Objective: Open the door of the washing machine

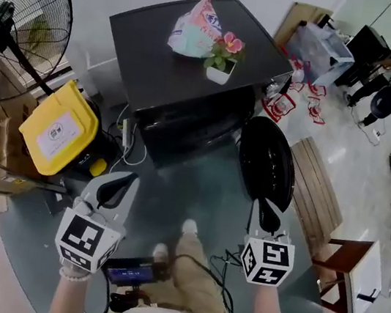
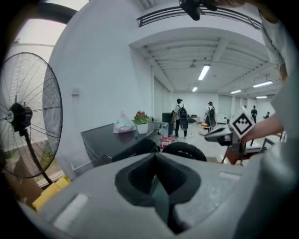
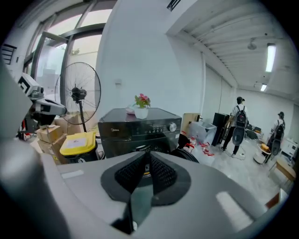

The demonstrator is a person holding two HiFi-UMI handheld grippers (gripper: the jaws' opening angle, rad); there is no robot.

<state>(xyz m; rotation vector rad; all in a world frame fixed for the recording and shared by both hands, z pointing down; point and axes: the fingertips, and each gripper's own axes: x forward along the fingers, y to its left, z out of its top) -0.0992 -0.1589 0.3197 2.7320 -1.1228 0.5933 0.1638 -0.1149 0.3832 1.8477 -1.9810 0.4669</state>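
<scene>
Left gripper (image 1: 126, 181) and right gripper (image 1: 268, 209): pale grey shells, black ribbed pads (image 3: 161, 175), each backed by a cube (image 1: 87, 238) of black-and-white square markers. Tan trousers (image 1: 192, 285), white shoes (image 1: 189, 227). Beaded band (image 1: 74, 275) at left wrist. Black device (image 1: 130, 271) with lit screen at waist, trailing black cables (image 1: 225, 287).
</scene>
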